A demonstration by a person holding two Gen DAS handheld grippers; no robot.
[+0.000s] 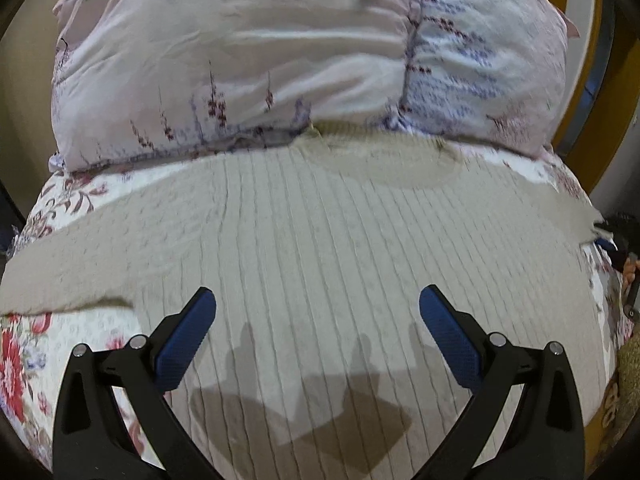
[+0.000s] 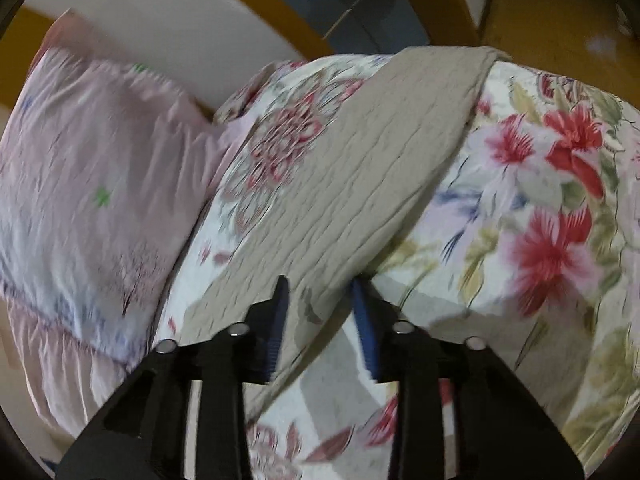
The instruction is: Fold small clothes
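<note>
While ribbed beige top (image 1: 320,240) lay flat, soft, limp, your left gripper (image 1: 318,316) gaped wide; right gripper (image 2: 320,292) narrowed, probably pinching sleeve (image 2: 340,208) edge.

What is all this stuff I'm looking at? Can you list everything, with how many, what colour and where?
sweater: one, beige ribbed knit, spread flat on the bedspread; one sleeve stretches away across the bed.
bedspread: one, white with red and pink flowers, covering the bed under the sweater.
pillow: one, pale pink with small floral print, at the far end of the bed beyond the sweater's collar.
bed frame: one, yellow-brown wood, behind the pillow.
left gripper: one, black with blue pads, jaws wide apart above the sweater's body, holding nothing.
right gripper: one, black with blue pads, jaws narrow with the sleeve between them; whether the pads press on it is unclear.
</note>
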